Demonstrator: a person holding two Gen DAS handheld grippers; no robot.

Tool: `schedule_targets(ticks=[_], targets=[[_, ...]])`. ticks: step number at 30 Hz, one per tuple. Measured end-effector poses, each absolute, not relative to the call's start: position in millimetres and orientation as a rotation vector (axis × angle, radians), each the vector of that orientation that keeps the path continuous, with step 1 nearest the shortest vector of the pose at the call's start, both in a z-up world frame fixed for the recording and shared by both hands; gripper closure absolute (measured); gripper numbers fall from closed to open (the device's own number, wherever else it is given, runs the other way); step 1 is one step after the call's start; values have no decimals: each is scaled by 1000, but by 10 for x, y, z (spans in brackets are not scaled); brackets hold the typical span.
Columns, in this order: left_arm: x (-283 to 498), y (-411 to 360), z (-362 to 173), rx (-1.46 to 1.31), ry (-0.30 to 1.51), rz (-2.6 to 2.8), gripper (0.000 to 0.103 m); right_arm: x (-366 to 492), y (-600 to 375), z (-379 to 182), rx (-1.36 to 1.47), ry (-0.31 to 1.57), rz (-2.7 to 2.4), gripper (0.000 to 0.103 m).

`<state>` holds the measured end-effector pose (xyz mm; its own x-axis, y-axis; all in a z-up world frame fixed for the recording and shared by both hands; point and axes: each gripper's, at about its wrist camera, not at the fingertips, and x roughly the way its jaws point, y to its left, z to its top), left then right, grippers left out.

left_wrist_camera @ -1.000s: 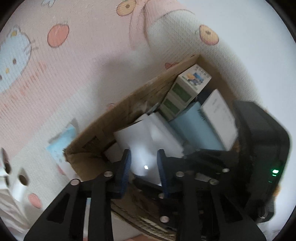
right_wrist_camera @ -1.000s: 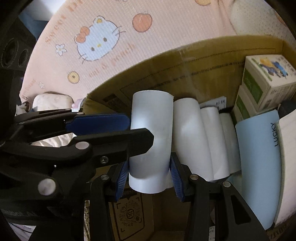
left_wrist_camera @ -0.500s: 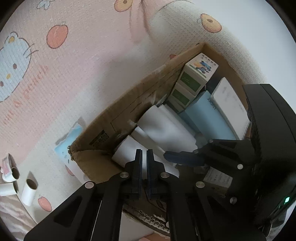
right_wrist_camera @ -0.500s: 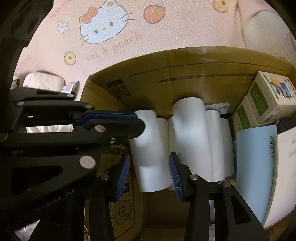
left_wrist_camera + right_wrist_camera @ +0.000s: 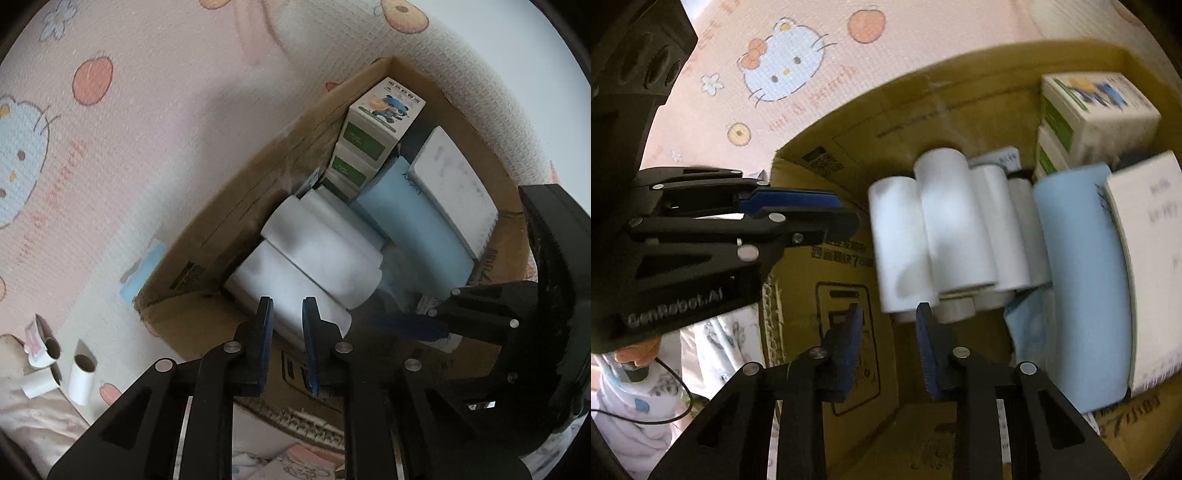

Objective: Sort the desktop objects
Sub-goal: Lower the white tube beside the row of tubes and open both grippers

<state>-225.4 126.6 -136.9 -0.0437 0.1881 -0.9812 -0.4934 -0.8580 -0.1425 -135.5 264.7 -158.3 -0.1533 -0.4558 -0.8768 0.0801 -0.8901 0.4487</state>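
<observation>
An open cardboard box lies on the pink cartoon mat. Several white paper rolls lie side by side in it, next to a blue pack, a white pack and green-and-white cartons. My left gripper hangs over the nearest roll; its jaws are opening with nothing between them. In the right wrist view the same rolls lie just beyond my right gripper, whose jaws are closing on nothing. The left gripper's fingers reach in from the left.
Three short loose rolls lie on the mat left of the box, by a light blue packet. The right gripper's fingers cross the box's near right part. Patterned cloth lies below the box's left wall.
The right gripper let go of the white roll, which now lies in the box, and drew back with narrower jaws. The left jaws shut, then parted slightly.
</observation>
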Motion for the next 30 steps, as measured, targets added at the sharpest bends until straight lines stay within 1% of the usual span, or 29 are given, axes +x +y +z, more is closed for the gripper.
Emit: schedule_targets(ticks=[4,8,14,18,21,24,25,29,30], targets=[[-2205,1365,-1427,-1791,350,1929,90,-1388,2694,-1705,1859,-427,-2087,79],[-2226,1446,-1556,-1816,391,1906,90,-1459,2684,-1829,1926,-438,-2042,79],[-2308,1427,-1671,-1853,339,1902,90,-1594,2671,-1944,1946,-452,-2017,79],[-2327,1396,-1682,-1848,335,1906,90,-1665,2695,-1979,1938,-470,-2005,79],[-2300,1371,-1651,-1806,323,1924,90,-1672,2725,-1994,1951,-443,-2006,79],[-2238,1370,-1540,-1720,348,1989,90,-1646,2751,-1931,1932,-398,-2050,79],[-2208,1368,-1492,-1688,357,2009,88,-1630,2755,-1890,1919,-387,-2067,79],[-2020,1328,-1244,-1524,373,2127,68,-1570,2756,-1688,1869,-311,-2175,79],[-1964,1313,-1185,-1482,373,2154,67,-1555,2751,-1637,1862,-281,-2209,79]])
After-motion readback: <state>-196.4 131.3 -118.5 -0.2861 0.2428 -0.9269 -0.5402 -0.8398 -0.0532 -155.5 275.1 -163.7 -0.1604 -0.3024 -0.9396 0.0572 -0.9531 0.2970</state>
